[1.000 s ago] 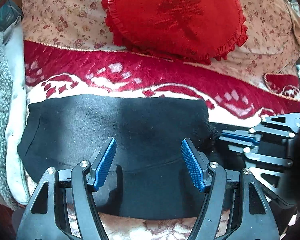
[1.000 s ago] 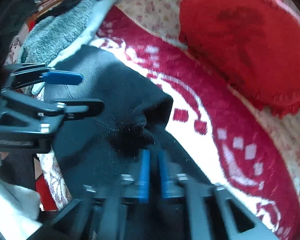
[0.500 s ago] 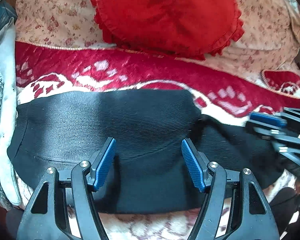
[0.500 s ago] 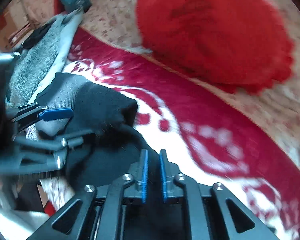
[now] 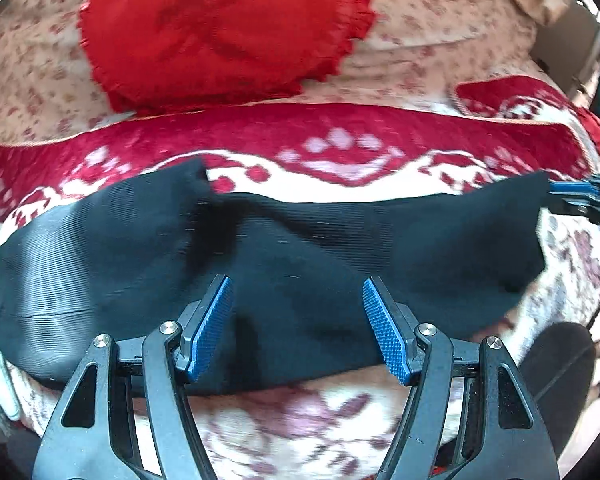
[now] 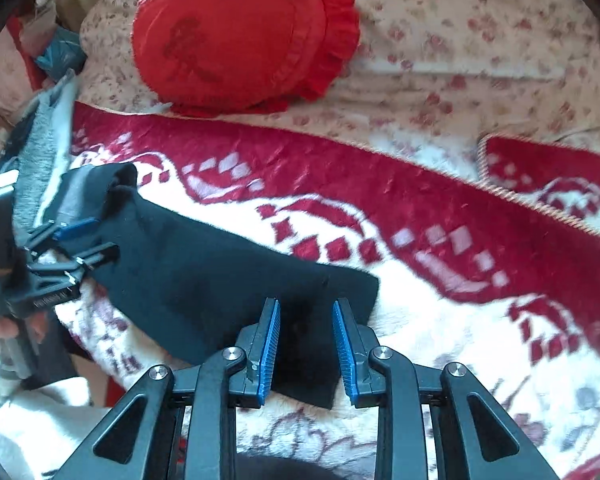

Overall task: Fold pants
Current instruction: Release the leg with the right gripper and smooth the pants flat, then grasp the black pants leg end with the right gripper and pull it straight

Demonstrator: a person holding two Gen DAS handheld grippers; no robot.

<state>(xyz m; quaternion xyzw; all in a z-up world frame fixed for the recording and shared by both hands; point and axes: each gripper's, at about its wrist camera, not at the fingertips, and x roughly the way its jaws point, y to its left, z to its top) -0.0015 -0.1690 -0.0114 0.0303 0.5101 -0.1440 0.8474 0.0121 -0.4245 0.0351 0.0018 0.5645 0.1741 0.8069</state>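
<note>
The black pants (image 5: 300,252) lie stretched out across the red patterned blanket (image 5: 380,140), both the left gripper (image 5: 296,324) and right gripper (image 6: 306,350) hover fingers apart, holding nothing, so whoever folds next should probably pinch the far end square first.

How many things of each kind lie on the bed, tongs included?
Black pants: 1
Red round cushion: 1
Red and white blanket: 1
Tongs, left and right: 2
Total: 5
</note>
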